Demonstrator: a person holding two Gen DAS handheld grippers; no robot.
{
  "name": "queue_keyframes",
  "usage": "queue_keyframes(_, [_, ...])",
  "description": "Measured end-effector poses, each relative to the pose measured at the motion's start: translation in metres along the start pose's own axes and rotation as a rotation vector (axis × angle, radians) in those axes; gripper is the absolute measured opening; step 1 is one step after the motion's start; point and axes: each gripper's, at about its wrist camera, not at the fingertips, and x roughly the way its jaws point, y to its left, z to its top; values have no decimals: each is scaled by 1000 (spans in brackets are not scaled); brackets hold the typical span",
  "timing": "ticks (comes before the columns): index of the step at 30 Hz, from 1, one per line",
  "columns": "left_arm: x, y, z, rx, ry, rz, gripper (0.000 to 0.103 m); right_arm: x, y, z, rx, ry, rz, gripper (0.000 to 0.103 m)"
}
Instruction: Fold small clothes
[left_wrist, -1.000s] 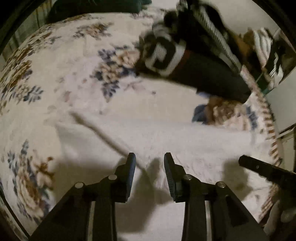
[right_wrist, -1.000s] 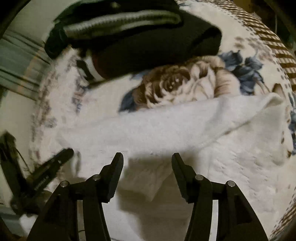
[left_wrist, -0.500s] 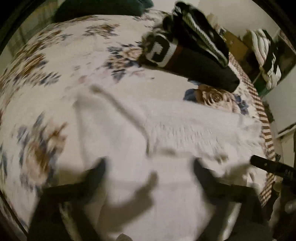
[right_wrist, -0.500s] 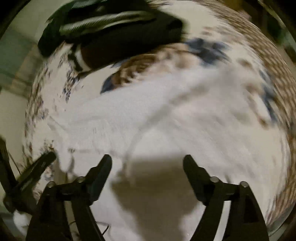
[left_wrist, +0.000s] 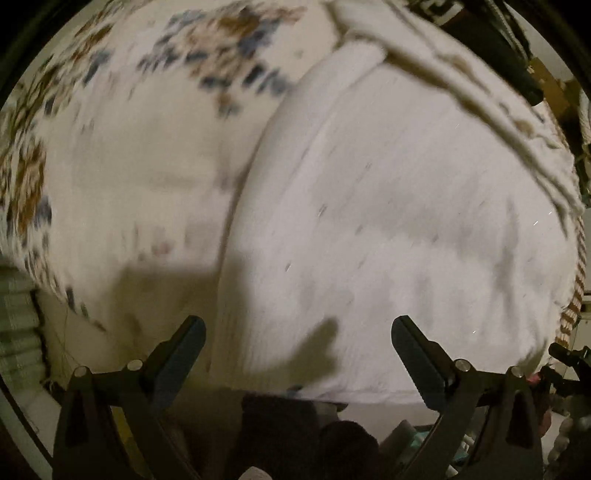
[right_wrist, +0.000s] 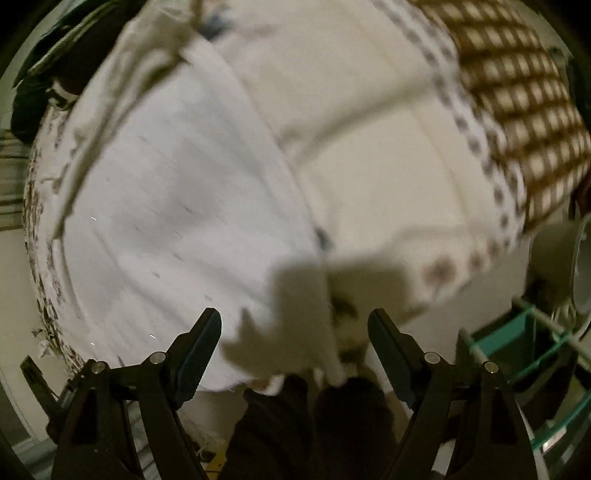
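Your left gripper (left_wrist: 298, 339) is spread wide with nothing between its fingers, hovering over the near edge of the white garment (left_wrist: 406, 221). That garment lies flat on the floral bedspread (left_wrist: 122, 155), with a cream strap or folded band (left_wrist: 461, 85) crossing its far end, though blur makes that hard to read. Your right gripper (right_wrist: 294, 332) is also spread and holds nothing, poised over the garment's near corner, beside the bedspread's brown checked border (right_wrist: 517, 103).

Place: a home bedroom
Evidence: floral bedspread (left_wrist: 122, 155) covering a bed, its checked border (right_wrist: 517, 110) at right, dark clothes (right_wrist: 40, 92) piled far left
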Motion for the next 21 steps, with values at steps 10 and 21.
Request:
queue_keyframes(10, [32,34,-15,-110,30,-40,73,47,-23,-27,22,111,96,47])
queue_keyframes(21, [-29,66,-30,-173,-98,-154,8,-9,1,-28,-36,69,143,7])
